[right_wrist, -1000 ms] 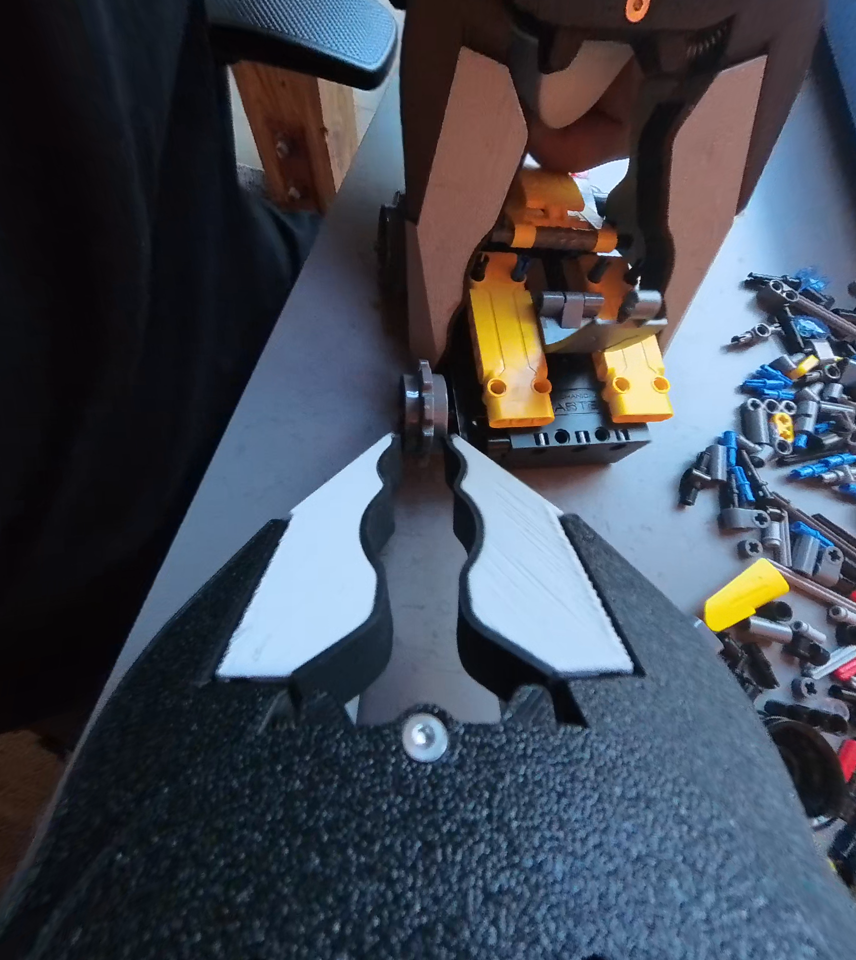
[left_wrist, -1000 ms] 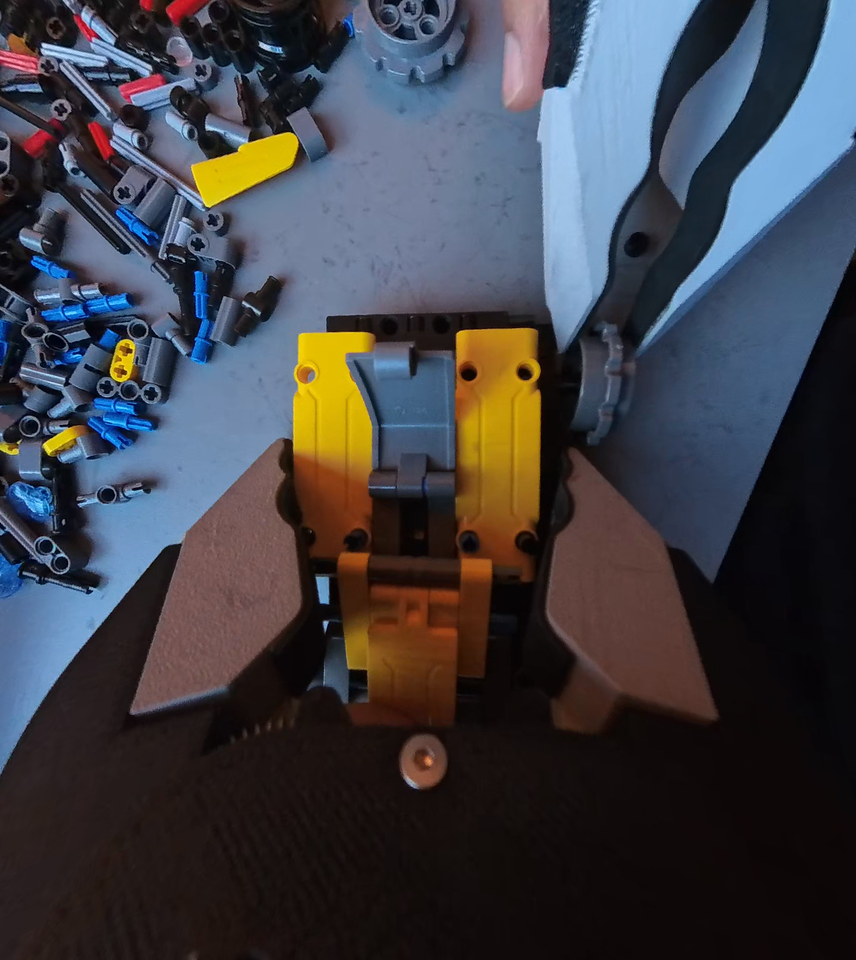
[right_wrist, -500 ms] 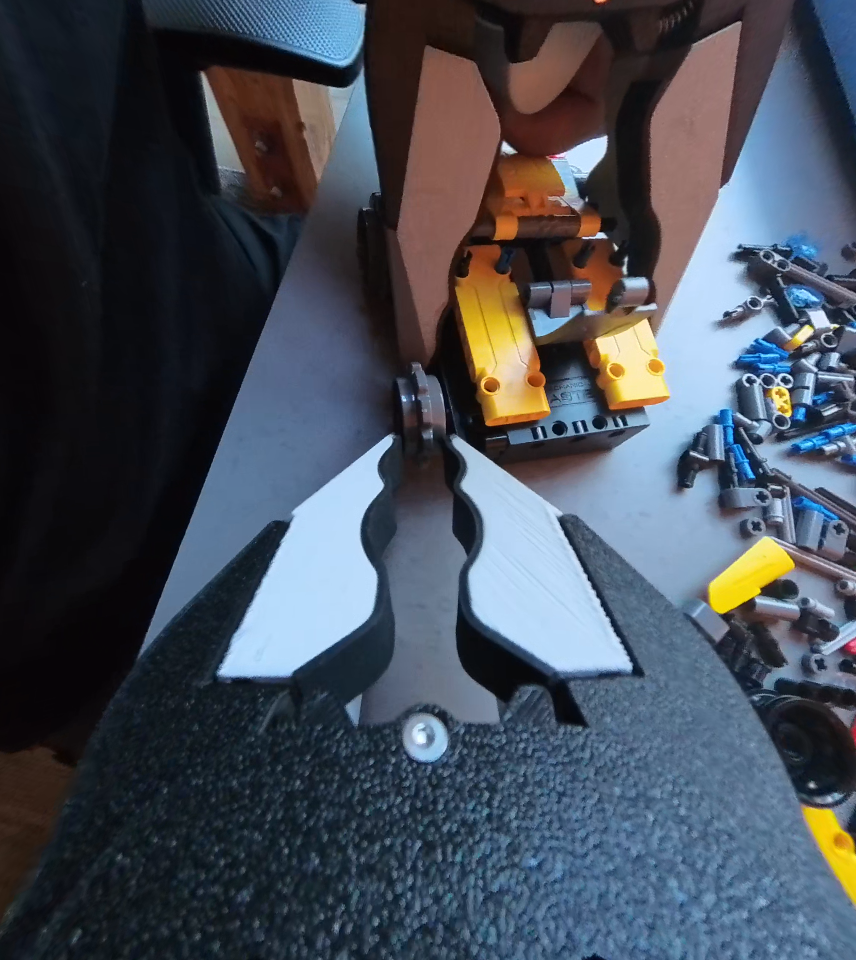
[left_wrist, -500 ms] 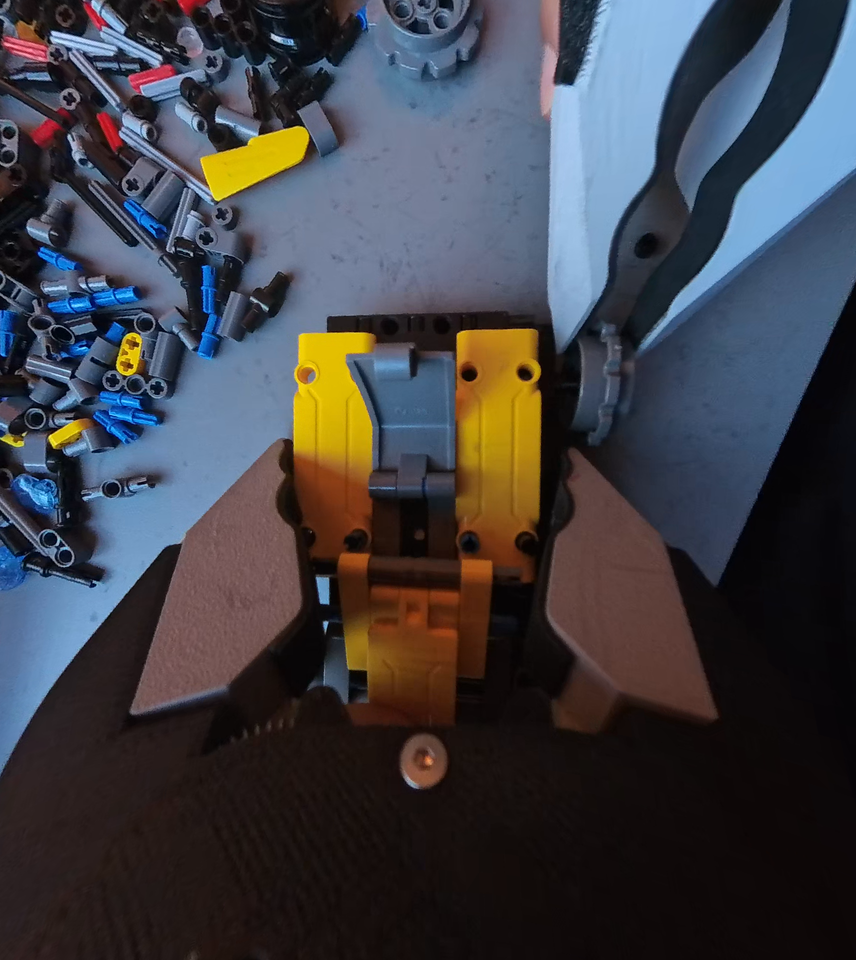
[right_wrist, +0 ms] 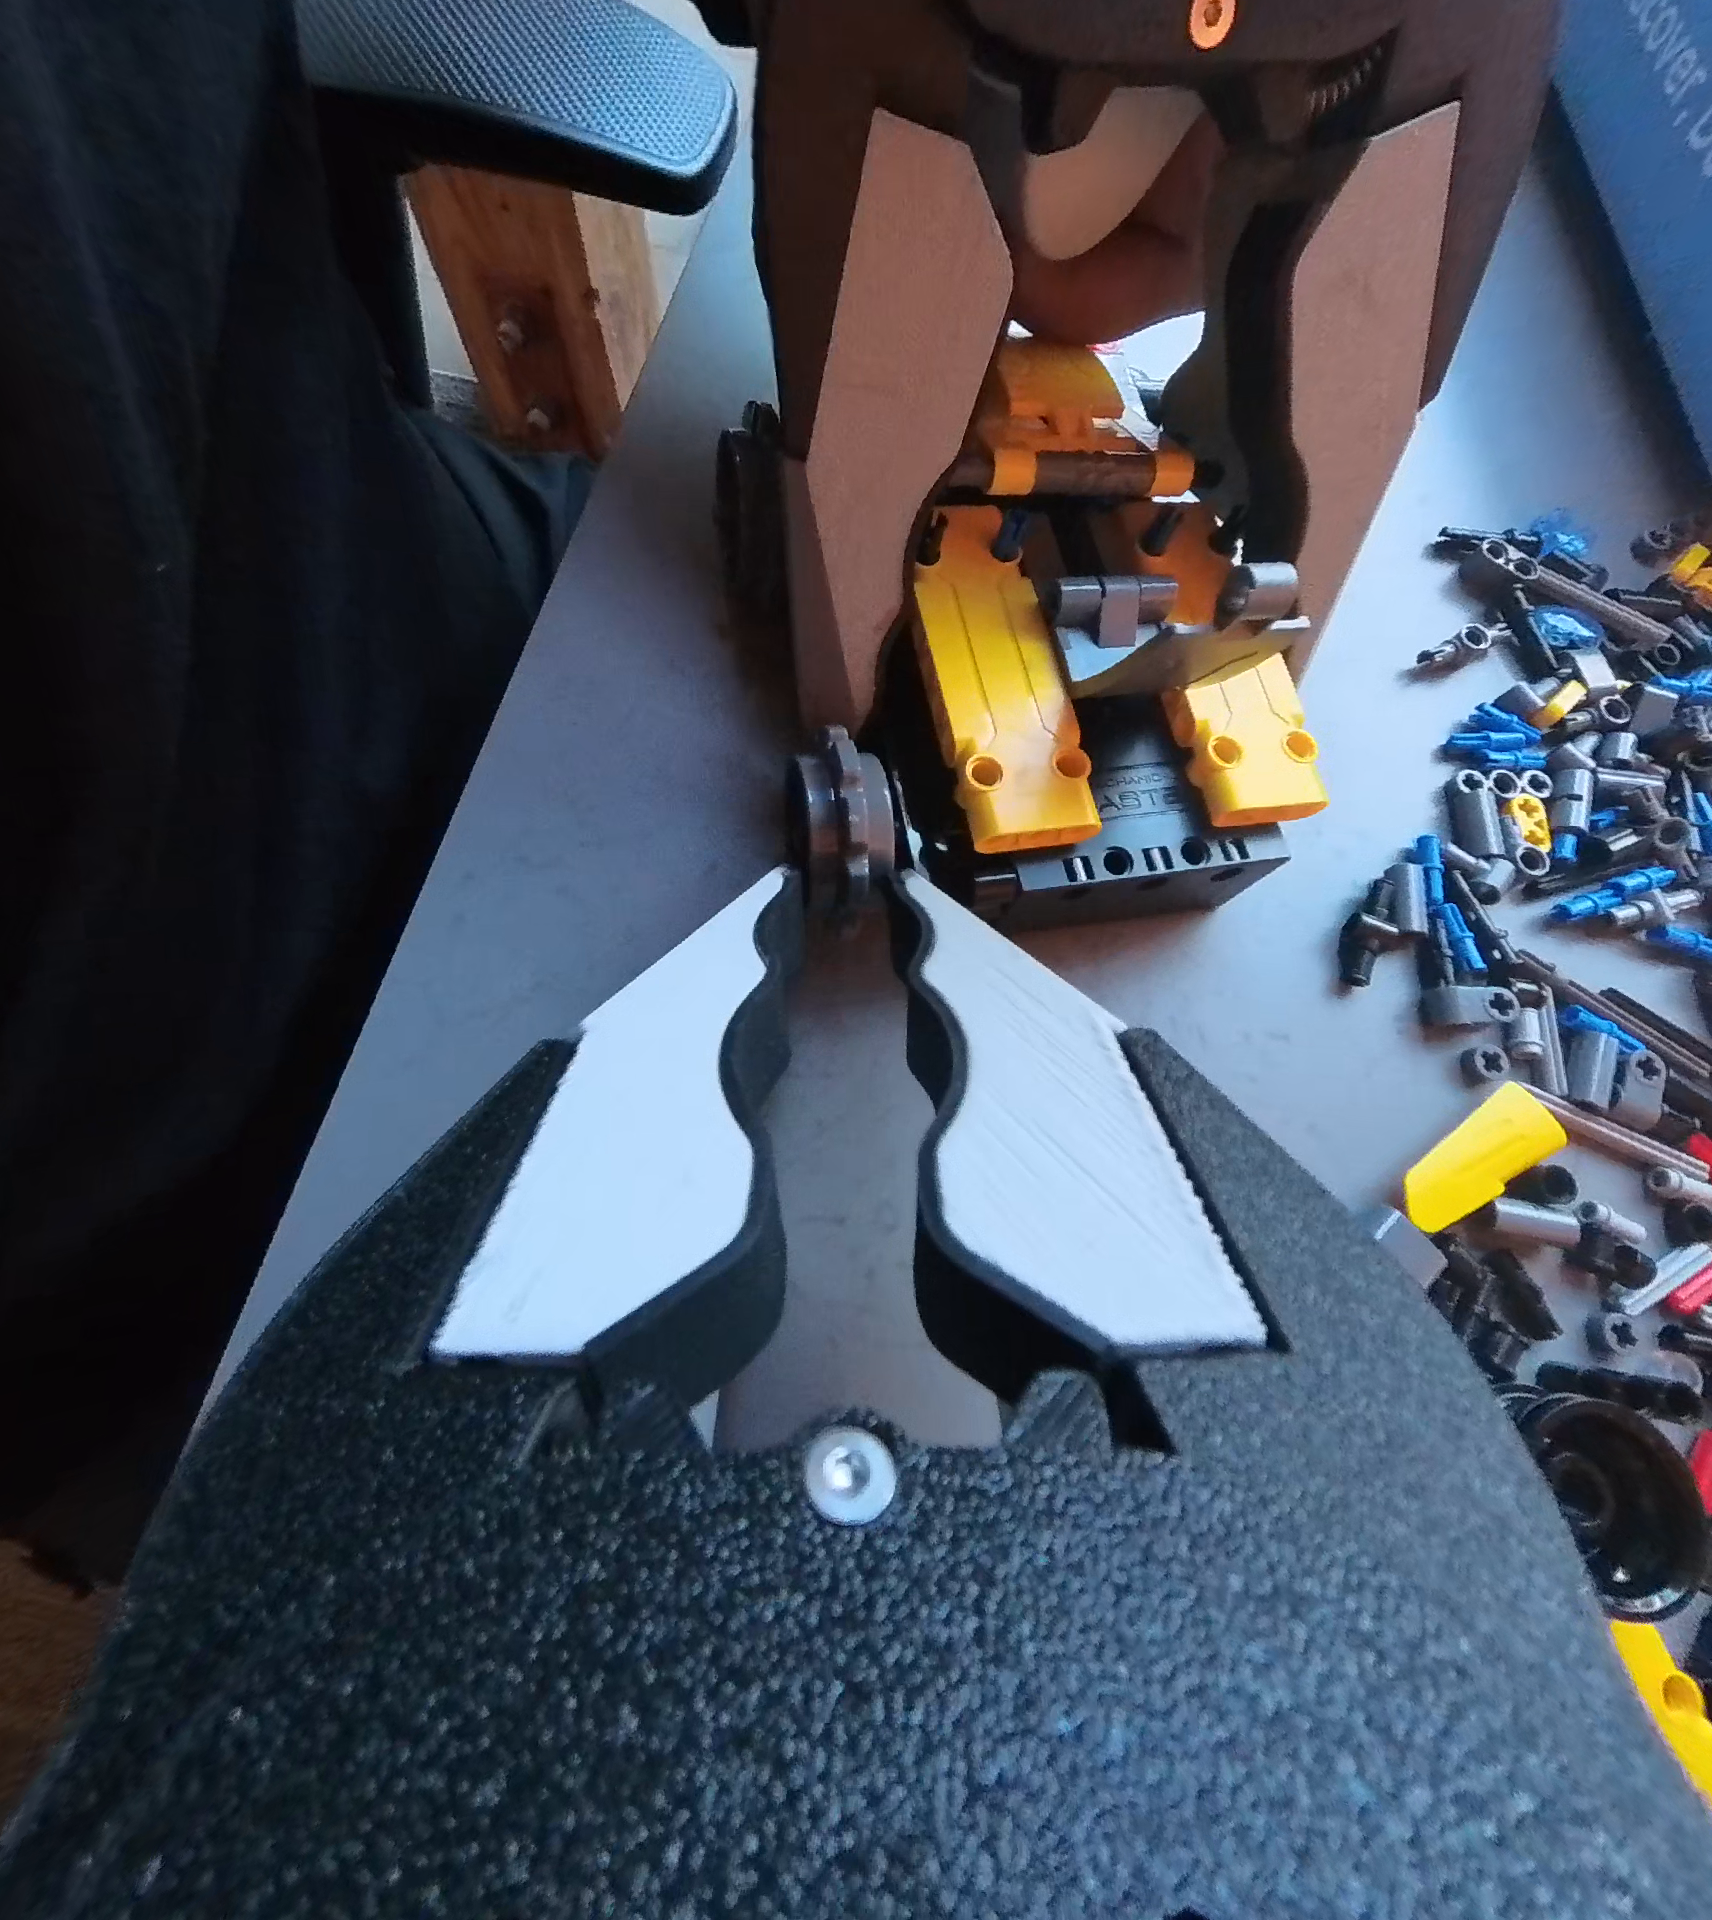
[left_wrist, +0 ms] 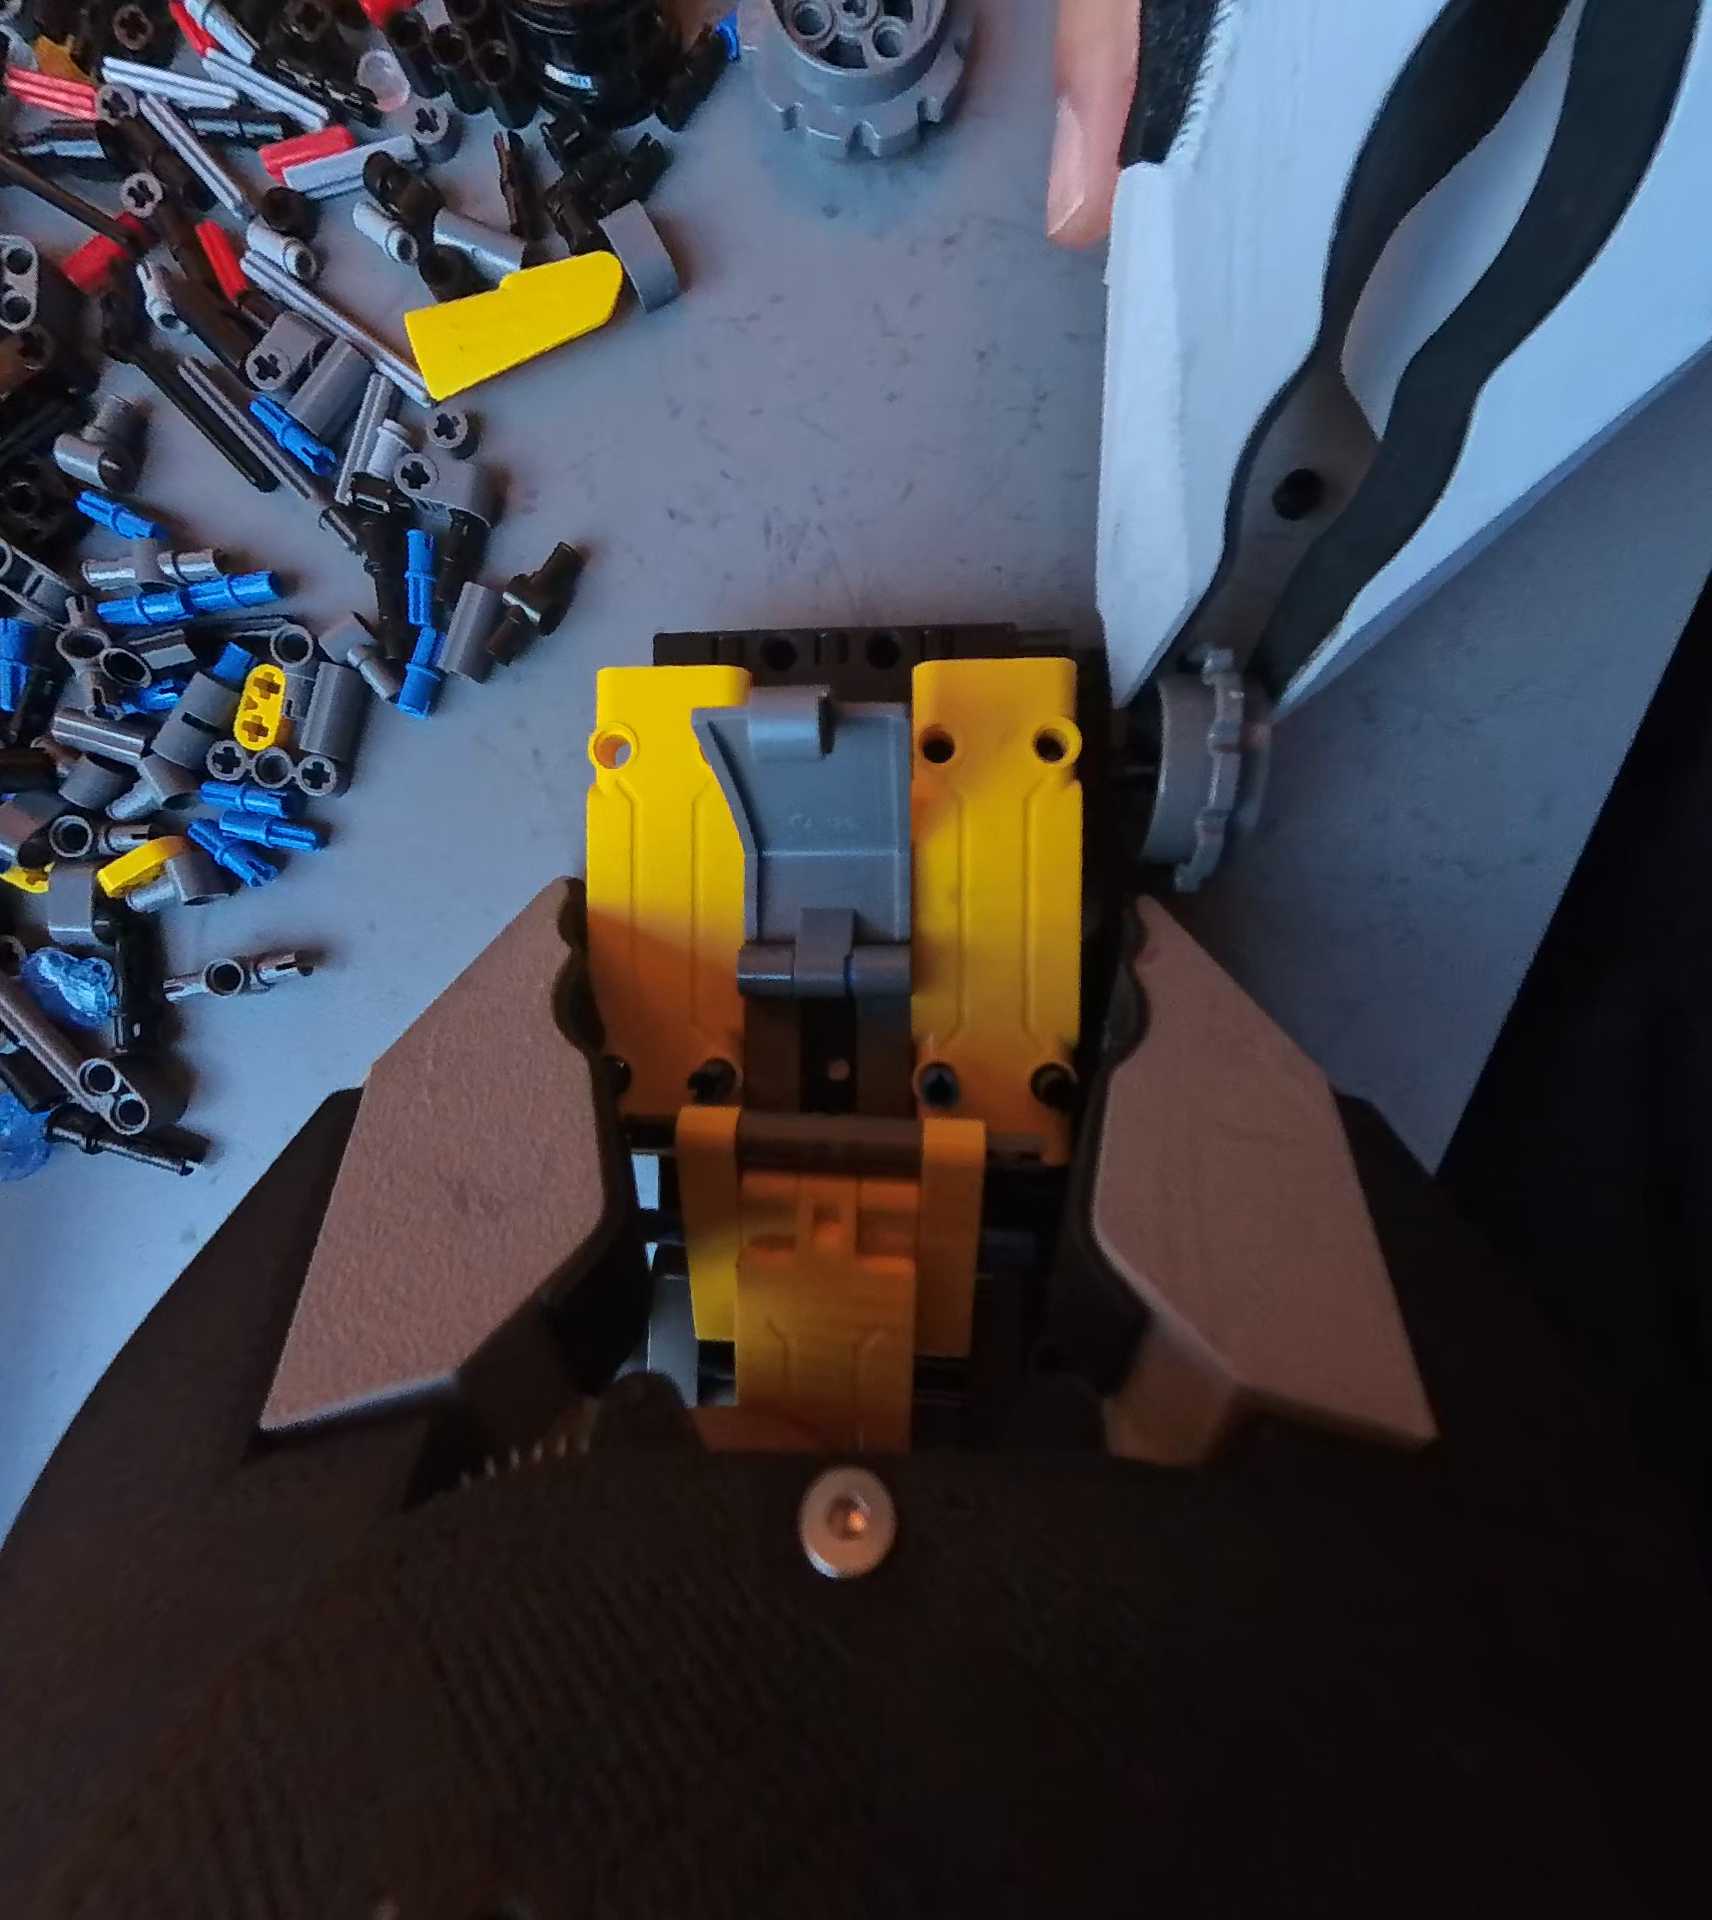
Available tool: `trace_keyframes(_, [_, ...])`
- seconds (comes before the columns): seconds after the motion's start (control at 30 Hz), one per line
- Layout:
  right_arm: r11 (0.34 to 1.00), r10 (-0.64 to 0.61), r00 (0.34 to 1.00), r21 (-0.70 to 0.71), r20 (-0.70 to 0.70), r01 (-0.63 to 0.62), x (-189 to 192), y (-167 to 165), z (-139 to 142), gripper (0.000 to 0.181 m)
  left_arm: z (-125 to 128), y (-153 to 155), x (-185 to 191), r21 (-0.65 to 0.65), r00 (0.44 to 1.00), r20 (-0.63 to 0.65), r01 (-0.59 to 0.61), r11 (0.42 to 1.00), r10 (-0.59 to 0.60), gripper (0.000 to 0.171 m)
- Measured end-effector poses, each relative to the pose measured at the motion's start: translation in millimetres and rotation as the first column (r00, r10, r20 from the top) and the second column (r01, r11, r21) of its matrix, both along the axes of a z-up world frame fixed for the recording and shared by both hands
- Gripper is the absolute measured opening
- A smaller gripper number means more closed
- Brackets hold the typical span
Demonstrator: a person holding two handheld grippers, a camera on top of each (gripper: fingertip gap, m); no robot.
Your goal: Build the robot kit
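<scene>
A heap of loose parts (left_wrist: 156,644) (pins, axles and connectors in blue, grey, black and red) covers the left of the grey table (left_wrist: 831,416), with a yellow wedge (left_wrist: 509,322) at its near edge and a grey hub (left_wrist: 867,62) further back. At centre, the left claw (left_wrist: 836,1039) is clamped on the yellow model (left_wrist: 831,883), one brown finger pressed against each flank; the model stands on the table and carries a grey hinged panel (left_wrist: 821,821) between its two yellow plates. On the model's right side sits a grey gear (left_wrist: 1205,769), mounted at the front corner. The right claw (right_wrist: 847,883) grips this gear, its white fingers (right_wrist: 1018,1049) closed on the gear's two faces (a narrow gap remains behind the tips). Beyond the table edge lie dark cloth and a chair armrest (right_wrist: 540,94).
</scene>
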State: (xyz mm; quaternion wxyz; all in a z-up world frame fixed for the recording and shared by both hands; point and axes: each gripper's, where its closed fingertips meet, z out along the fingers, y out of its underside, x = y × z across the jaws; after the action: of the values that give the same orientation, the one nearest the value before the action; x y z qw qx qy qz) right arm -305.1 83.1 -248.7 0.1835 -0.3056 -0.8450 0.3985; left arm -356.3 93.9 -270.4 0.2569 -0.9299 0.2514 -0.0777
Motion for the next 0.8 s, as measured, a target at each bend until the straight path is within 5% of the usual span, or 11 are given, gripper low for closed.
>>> trace_keyframes(0.8, [0.999, -0.008, 0.999, -0.044, 0.035, 0.010, -1.2, -2.6, 1.1, 0.013, 0.4, -0.4, -0.7, 0.003, 0.999, 0.014, 0.038, 0.999, -0.038, 0.095])
